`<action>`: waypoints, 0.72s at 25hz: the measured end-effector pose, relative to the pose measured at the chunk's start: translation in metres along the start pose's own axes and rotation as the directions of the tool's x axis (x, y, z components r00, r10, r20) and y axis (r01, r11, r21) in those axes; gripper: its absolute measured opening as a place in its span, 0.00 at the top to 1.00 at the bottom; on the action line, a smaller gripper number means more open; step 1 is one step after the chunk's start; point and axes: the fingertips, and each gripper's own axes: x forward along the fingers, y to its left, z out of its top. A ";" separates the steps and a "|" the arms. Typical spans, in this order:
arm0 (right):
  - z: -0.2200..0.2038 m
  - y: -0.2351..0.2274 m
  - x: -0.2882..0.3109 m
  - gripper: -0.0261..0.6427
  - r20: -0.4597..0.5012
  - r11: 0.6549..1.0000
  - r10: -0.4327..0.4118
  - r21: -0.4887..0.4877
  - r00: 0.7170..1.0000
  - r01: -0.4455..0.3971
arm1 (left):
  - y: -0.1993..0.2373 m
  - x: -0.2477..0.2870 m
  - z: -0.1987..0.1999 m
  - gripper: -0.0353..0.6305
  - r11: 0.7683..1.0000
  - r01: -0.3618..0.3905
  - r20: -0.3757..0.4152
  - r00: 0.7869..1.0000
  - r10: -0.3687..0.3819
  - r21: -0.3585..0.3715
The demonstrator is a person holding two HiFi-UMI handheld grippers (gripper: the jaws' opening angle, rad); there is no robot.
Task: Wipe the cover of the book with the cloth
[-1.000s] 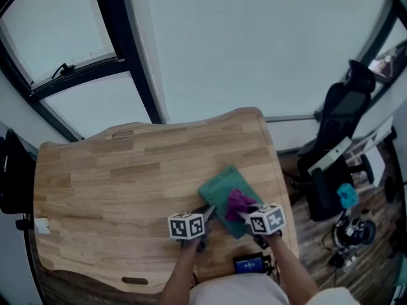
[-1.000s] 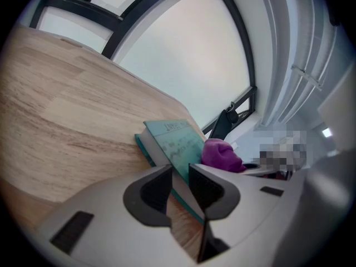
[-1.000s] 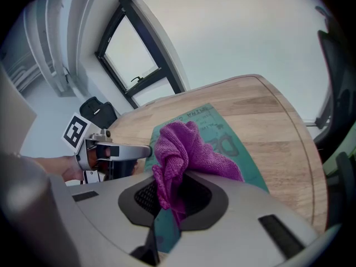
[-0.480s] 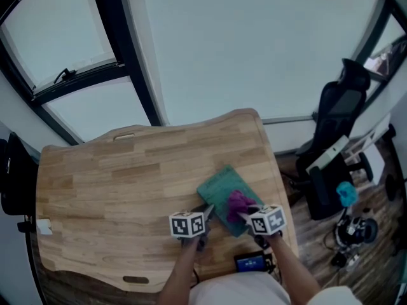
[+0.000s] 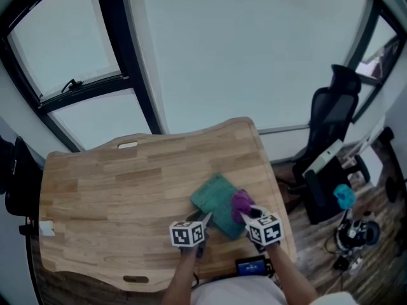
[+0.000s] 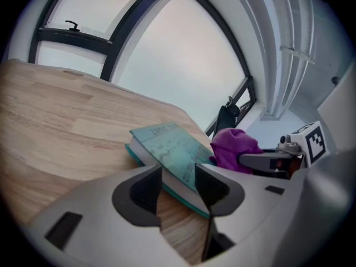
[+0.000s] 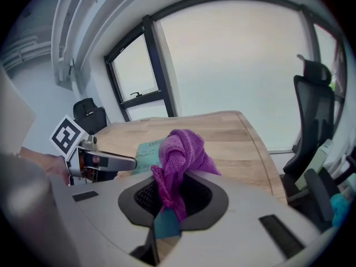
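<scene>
Right claw [image 7: 169, 202] is clamped tight on the cloth [image 7: 179, 149], a purple knitted rag bunched into a fat knot that pokes up out of the jaws, with a tail pinched down in the throat. The cloth looks soft and floppy and should give under pressure, so I'd judge the grip right as it is, low on the bundle with the loose head free to do the rubbing. And there's the book [image 5: 216, 199], lying flat on the desk [image 5: 114, 183], over toward its right front corner and turned at an angle like a diamond. It has a teal cover with faint pale print and a title line near the far edge, a white page block showing along the side, and a darker teal back board beneath. It looks stiff and light enough to skate on that smooth wood once the wiping begins, so my call is that it wants bracing at an edge, not lifting. The left claw [image 6: 178, 182] is down there already, jaws a little apart with the book's near edge showing in the gap. Whether it actually bites the edge or just butts against it, I can't tell. From the head view the cloth sits over the book's right-hand part, and contact with the cover isn't clear.
</scene>
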 end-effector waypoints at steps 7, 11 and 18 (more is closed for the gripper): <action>0.019 0.007 -0.037 0.89 0.106 0.995 -0.067 -0.062 0.992 0.074 | 0.010 -0.034 0.009 0.69 0.993 -0.113 0.126 0.985 0.117 -0.032; 0.038 0.012 -0.054 0.89 0.186 0.995 -0.061 -0.069 0.981 0.074 | -0.004 -0.064 0.039 0.69 0.984 -0.170 0.271 0.951 0.149 0.057; 0.049 0.014 -0.078 0.89 0.253 0.998 -0.008 -0.065 0.967 0.025 | -0.047 -0.095 0.074 0.94 0.954 -0.247 0.387 0.907 0.166 0.169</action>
